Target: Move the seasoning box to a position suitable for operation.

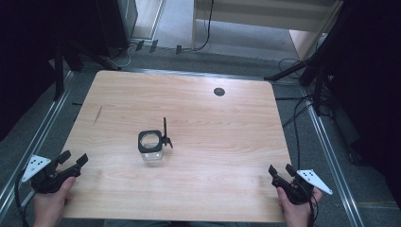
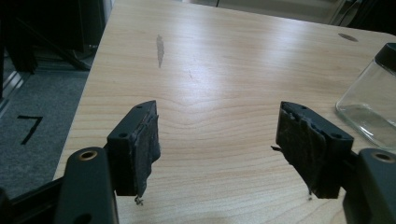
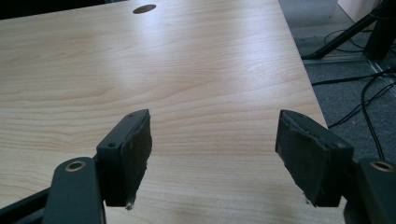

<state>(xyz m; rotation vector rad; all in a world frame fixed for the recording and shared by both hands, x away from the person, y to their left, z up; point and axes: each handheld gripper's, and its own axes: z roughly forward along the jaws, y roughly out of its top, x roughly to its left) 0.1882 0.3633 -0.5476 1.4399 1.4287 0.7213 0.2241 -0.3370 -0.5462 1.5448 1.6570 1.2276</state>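
Note:
A clear glass jar [image 1: 152,149] with a black square rim stands upright near the middle of the wooden table [image 1: 198,109]; a thin black piece [image 1: 165,132] rises at its right side. In the left gripper view the jar [image 2: 371,105] sits at the right edge. My left gripper [image 1: 73,160] rests at the table's front left corner, open, with nothing between its jaws. At the front right corner my right gripper [image 1: 280,170] is open too, over bare wood. Both stand well apart from the jar.
A dark round cable hole [image 1: 219,91] lies near the table's far edge, and a grey scuff mark [image 1: 98,115] at the left. Black stand legs and cables [image 1: 302,106] run on the carpet beside the right edge.

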